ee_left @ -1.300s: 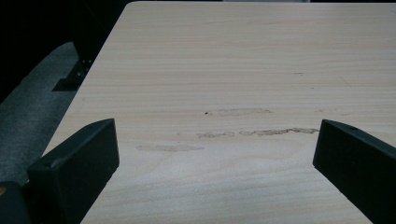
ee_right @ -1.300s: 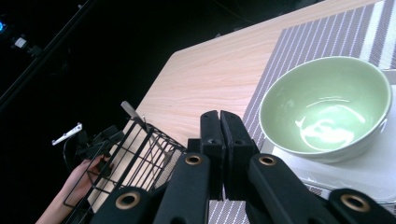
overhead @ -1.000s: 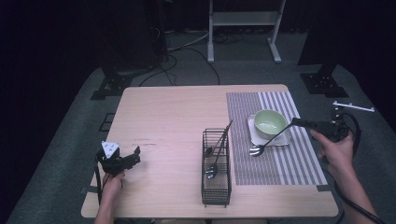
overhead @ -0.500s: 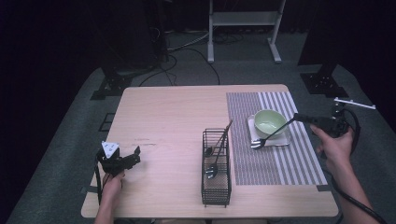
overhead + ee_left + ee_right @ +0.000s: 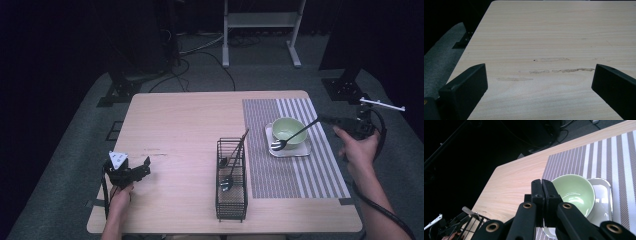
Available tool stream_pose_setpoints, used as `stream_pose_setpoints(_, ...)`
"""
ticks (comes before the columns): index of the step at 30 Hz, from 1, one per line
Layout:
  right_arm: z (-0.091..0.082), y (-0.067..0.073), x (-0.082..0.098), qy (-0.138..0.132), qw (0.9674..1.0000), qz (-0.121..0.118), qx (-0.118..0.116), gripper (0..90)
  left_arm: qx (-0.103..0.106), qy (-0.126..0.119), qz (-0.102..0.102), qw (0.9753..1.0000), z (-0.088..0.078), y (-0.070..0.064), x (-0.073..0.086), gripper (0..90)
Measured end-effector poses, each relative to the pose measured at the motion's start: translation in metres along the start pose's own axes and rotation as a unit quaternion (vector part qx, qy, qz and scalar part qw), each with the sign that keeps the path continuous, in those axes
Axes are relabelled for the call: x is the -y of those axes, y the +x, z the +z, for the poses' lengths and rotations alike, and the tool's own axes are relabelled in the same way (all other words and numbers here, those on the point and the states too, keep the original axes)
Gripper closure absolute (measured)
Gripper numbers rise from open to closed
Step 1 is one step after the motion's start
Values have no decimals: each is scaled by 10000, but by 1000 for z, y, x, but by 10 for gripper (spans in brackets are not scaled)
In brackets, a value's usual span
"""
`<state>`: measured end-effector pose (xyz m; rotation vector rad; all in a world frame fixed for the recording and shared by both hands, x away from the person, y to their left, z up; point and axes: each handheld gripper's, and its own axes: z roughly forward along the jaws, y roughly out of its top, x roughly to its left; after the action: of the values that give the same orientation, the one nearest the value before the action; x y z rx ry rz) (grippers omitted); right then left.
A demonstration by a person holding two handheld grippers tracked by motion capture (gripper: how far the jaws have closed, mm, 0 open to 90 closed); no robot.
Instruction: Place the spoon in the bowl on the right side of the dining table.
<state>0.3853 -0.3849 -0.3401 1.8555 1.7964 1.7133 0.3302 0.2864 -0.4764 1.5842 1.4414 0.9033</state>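
Note:
My right gripper [image 5: 324,120] is at the table's right edge, shut on the dark handle of a utensil [image 5: 295,134]. The utensil slants down to the left, and its silver head hangs over the front left corner of the white square plate [image 5: 305,149]. A pale green bowl [image 5: 288,129] stands on that plate. In the right gripper view the jaws [image 5: 541,183] are pressed together above the green bowl [image 5: 576,192]. My left gripper [image 5: 145,169] rests open near the table's front left, and in its own view [image 5: 540,72] only bare wood lies between its jaws.
A black wire basket [image 5: 232,200] with several utensils stands at the front middle of the wooden table [image 5: 190,120]. A grey striped placemat [image 5: 300,175] lies under the plate. A white metal stand [image 5: 260,30] is on the floor beyond the table.
The utensil's head has moved up the picture, from in front of the plate onto its front left corner. The right hand shifted slightly; the left hand stayed still.

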Motion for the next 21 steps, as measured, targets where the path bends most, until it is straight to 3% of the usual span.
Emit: stream_pose_setpoints(21,9,4,-18,-210,9991,-9,361,883,7,-5,3,10000,0,0,0,0)
